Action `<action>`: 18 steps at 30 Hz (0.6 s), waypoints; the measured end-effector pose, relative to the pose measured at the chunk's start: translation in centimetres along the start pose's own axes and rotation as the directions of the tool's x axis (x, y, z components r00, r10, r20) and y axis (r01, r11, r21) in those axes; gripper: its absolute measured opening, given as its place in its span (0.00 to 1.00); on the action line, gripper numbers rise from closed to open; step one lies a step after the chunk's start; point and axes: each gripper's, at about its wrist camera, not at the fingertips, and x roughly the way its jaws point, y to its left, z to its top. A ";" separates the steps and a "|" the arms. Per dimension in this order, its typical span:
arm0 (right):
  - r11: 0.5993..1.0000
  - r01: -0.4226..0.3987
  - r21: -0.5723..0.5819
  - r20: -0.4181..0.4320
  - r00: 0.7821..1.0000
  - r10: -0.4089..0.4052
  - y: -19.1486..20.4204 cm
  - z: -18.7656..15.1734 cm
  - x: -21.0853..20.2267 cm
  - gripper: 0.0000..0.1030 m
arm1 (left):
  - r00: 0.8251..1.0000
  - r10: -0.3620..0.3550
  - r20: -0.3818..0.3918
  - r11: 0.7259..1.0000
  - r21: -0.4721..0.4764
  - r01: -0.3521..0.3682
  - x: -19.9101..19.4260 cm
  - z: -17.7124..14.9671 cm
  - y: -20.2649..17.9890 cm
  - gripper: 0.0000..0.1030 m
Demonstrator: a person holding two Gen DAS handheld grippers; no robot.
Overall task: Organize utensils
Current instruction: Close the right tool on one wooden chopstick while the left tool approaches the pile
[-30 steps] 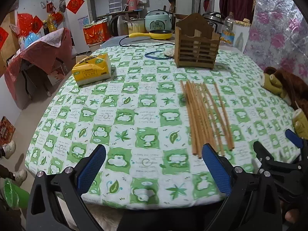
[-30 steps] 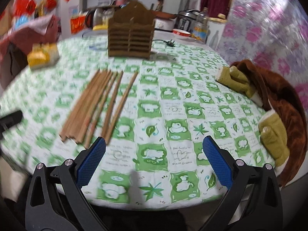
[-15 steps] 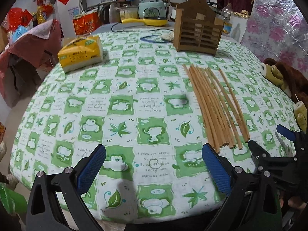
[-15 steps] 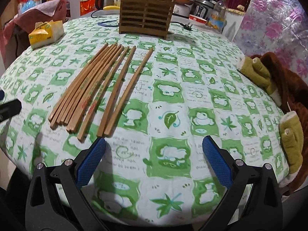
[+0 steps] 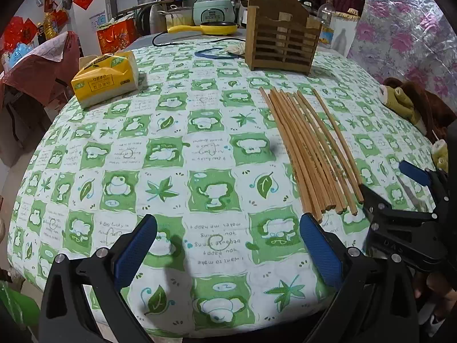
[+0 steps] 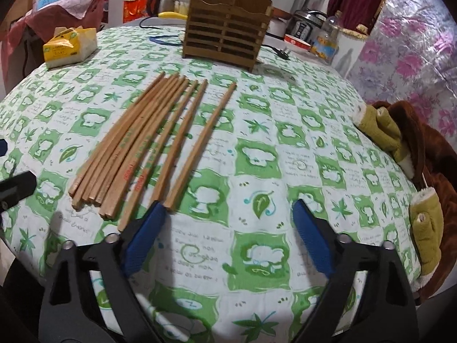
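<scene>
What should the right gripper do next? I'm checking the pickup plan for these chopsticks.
Probably ease the right gripper a little left and down onto the outermost chopstick. Its jaws are open and empty, and that stick lies apart from the bundle, its near end just beside the left fingertip. The wooden holder stands empty-looking beyond.

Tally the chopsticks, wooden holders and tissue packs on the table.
Chopsticks: about 9 (they overlap, so the exact count is unclear)
Wooden holder: 1
Tissue pack: 1
Total: about 11
</scene>
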 end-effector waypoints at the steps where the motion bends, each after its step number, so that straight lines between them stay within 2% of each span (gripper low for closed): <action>1: 1.000 -0.004 -0.004 0.003 1.000 0.004 0.2 0.1 -0.1 0.74 | 1.000 -0.001 -0.005 1.000 -0.002 0.001 0.1 0.0 0.0 0.95; 5: 1.000 -0.003 -0.016 0.015 1.000 0.003 0.9 0.3 -0.1 0.71 | 1.000 0.001 -0.009 1.000 -0.021 -0.002 0.3 0.1 0.5 0.95; 6: 1.000 -0.011 -0.012 0.014 1.000 0.011 0.9 0.4 0.0 0.66 | 1.000 0.003 -0.012 1.000 -0.027 -0.004 0.3 0.2 0.6 0.95; 11: 0.995 -0.097 -0.003 0.019 0.995 0.097 1.2 0.6 0.2 0.33 | 1.000 0.003 -0.013 0.999 -0.040 -0.004 0.5 0.1 0.7 0.95; 12: 0.988 -0.150 0.023 0.012 0.989 0.150 1.0 0.6 0.4 0.18 | 1.000 0.001 -0.011 0.999 -0.034 -0.001 0.4 0.1 0.5 0.95; 13: 0.983 -0.178 0.053 0.003 0.984 0.178 0.7 0.7 0.4 0.10 | 1.000 0.001 -0.011 1.000 -0.026 -0.001 0.4 0.1 0.4 0.95; 18: 0.946 -0.232 0.227 -0.013 0.970 0.241 -2.9 0.5 0.3 0.06 | 1.000 -0.007 -0.006 1.000 0.021 0.007 0.0 0.0 -0.5 0.95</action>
